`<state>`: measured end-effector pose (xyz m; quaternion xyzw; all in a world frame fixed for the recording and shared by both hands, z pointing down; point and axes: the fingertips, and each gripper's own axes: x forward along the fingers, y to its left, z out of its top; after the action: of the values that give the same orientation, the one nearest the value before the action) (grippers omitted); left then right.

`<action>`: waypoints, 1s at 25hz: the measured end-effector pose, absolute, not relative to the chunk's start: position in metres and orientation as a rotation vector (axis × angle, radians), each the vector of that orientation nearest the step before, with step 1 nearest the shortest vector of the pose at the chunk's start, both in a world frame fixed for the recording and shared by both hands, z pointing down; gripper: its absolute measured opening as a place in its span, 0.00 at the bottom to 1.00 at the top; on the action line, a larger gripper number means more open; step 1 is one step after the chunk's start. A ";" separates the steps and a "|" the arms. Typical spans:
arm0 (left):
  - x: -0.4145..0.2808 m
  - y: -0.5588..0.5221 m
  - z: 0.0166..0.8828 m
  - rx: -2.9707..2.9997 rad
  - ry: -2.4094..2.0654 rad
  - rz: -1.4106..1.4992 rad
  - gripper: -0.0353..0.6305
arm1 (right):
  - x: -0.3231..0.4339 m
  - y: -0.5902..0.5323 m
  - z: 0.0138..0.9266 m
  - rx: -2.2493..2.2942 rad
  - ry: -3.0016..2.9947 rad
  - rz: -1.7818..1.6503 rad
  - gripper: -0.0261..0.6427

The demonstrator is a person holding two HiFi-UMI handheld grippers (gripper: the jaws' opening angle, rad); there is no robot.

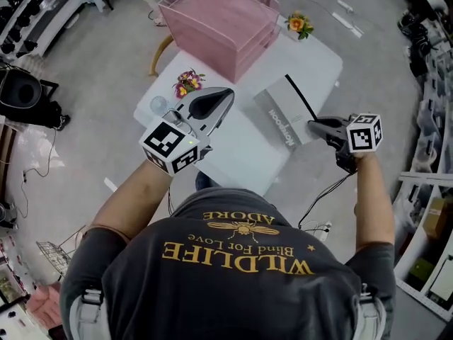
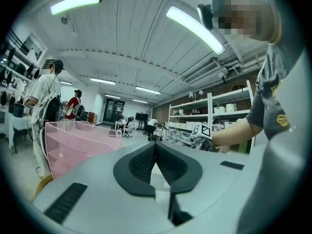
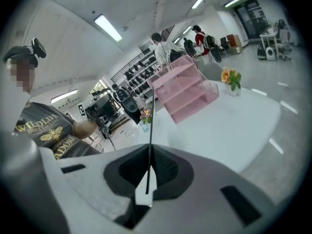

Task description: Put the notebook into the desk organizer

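Note:
The grey notebook [image 1: 279, 115] lies on the white table [image 1: 241, 154], in front of the pink desk organizer [image 1: 219, 20]. A thin black strip [image 1: 301, 98] runs along the notebook's right side, and I cannot tell whether it is a strap or a cover edge. My right gripper [image 1: 315, 125] is at the notebook's near right corner, shut on that strip. In the right gripper view the strip [image 3: 151, 126] rises straight out of the closed jaws of the right gripper [image 3: 149, 152]. My left gripper [image 1: 225, 94] hovers left of the notebook, shut with nothing in it [image 2: 156, 145].
A small pot of pink and yellow flowers [image 1: 187, 82] stands at the table's left edge beside a small clear object [image 1: 157, 105]. An orange flower pot [image 1: 298, 24] sits right of the organizer. People stand in the background beyond the organizer [image 2: 73, 140]. Cables trail on the floor near my right side.

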<state>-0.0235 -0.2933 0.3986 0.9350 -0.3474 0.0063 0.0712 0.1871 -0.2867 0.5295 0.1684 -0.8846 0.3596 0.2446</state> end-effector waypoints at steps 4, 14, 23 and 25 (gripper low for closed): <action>-0.047 -0.309 0.377 2.816 -1.104 -0.013 0.06 | 0.162 -0.335 0.472 0.468 -2.498 0.877 0.05; -0.092 -0.325 0.341 2.815 -1.231 -0.080 0.06 | 0.096 -0.431 0.372 0.463 -2.615 0.687 0.05; -0.141 -0.348 0.330 2.792 -1.349 -0.091 0.06 | 0.023 -0.518 0.355 0.411 -2.570 0.654 0.05; -0.147 -0.352 0.332 2.786 -1.366 -0.087 0.06 | 0.007 -0.531 0.359 0.371 -2.558 0.679 0.05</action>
<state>-0.1474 -0.3524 0.3316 0.8973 -0.4401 -0.0280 0.0187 0.0069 -0.5307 0.3595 0.1351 -0.9309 0.2473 0.2325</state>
